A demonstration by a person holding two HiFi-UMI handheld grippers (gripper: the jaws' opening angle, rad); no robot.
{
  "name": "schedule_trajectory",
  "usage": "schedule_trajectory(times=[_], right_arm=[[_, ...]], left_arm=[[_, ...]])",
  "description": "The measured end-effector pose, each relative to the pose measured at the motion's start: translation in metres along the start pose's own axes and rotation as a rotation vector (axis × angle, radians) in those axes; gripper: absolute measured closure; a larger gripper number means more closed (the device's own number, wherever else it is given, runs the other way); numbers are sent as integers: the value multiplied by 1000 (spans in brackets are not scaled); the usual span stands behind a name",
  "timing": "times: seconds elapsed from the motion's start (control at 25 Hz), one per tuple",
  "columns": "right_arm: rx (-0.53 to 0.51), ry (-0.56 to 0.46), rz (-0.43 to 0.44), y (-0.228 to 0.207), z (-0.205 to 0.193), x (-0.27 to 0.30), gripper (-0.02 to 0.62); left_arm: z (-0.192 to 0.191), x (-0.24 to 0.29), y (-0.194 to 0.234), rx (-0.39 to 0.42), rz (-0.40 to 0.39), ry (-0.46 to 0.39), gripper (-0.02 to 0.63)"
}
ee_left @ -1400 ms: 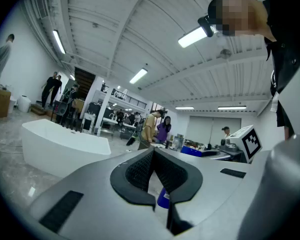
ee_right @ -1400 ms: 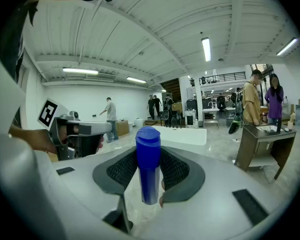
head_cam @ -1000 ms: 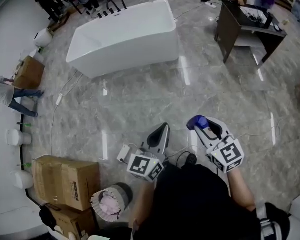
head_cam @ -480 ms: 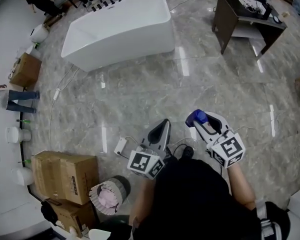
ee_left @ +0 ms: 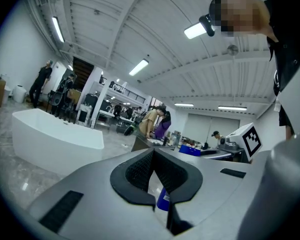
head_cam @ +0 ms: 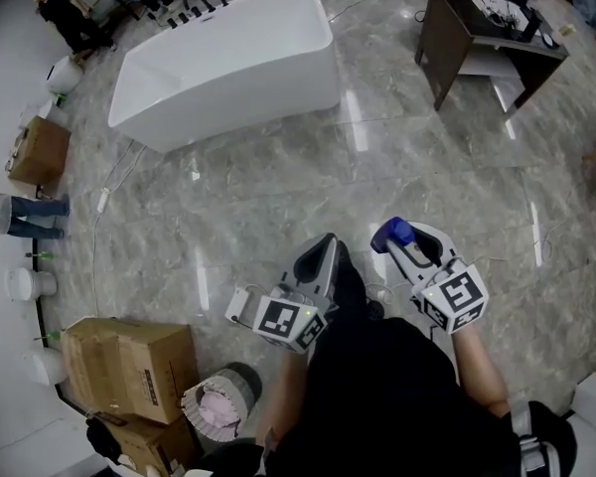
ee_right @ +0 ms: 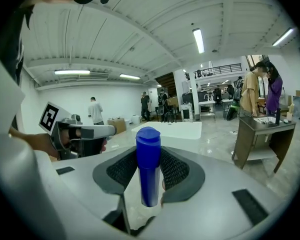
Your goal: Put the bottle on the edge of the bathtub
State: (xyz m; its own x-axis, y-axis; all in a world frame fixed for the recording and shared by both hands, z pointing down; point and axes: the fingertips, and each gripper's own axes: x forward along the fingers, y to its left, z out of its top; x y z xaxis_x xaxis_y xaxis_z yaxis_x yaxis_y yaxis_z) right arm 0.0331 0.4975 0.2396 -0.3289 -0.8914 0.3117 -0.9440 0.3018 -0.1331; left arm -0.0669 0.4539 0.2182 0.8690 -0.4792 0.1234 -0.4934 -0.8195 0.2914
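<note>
Carry step: my right gripper point(head_cam: 402, 241) clamps blue bottle point(ee_right: 148, 149); left gripper point(head_cam: 318, 261) closed, empty. Next, I walk to bathtub point(head_cam: 248, 97), well apart.

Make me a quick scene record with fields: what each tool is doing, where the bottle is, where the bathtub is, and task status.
right tool: shut on the blue bottle, cap sticking out past the pads
left tool: jaws together, nothing held
bathtub: white, freestanding, ahead and left across the marble floor, well away from both tools
task status: bottle not yet on the bathtub edge
nearby: cardboard boxes lower left, dark table upper right
</note>
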Motion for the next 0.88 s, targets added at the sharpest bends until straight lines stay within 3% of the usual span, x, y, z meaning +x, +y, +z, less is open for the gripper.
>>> schedule_trajectory(times=[0.36, 0.48, 0.88], right_arm=[[-70, -13, -39, -56, 64, 97, 449], [-49, -22, -60, -67, 80, 127, 449], [-16, 20, -38, -93, 91, 191, 449]], left_arm=[[58, 81, 86, 22, -70, -45, 595], [69, 101, 118, 22, -80, -45, 595], [79, 139, 174, -7, -65, -6, 595]])
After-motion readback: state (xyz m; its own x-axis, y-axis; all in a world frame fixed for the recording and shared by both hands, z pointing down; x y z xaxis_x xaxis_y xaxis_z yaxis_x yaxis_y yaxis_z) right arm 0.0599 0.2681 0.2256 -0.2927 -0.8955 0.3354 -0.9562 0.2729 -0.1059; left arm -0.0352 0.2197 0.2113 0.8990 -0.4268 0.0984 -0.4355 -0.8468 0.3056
